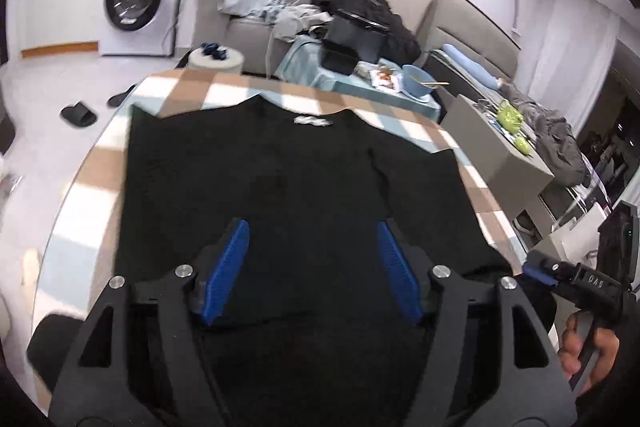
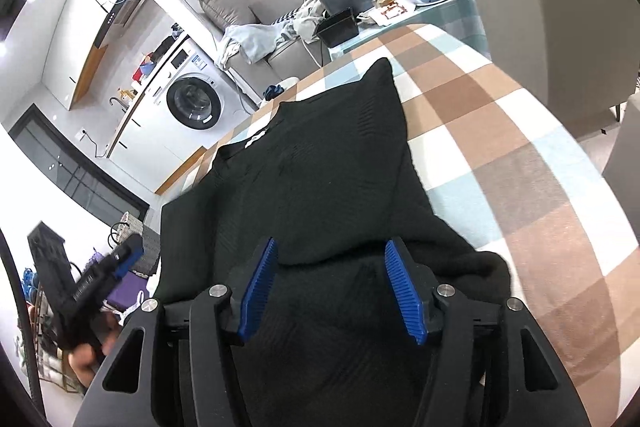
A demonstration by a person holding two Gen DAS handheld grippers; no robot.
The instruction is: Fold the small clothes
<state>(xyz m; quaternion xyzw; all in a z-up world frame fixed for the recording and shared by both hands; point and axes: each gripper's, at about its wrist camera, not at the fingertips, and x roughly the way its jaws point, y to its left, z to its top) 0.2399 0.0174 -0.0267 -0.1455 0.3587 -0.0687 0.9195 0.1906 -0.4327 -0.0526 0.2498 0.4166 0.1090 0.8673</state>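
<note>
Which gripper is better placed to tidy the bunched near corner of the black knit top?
Right, probably. The right gripper is open over the black knit top's bunched near-right corner. The left gripper, also open, hovers over the flat middle hem, farther from it.

Garment flat on worktop, both grippers at its near edge.
Garment [image 1: 280, 179] lies on the worktop [image 1: 92, 195], collar at far side. Left gripper [image 1: 314, 269] over near hem, right gripper [image 2: 334, 293] to its right at the near right corner. Beyond the far edge: sofa [image 1: 248, 27] with bowl [image 1: 418, 79] on it; washing machine [image 1: 136, 7] far left; slipper [image 1: 78, 114] on floor left.
</note>
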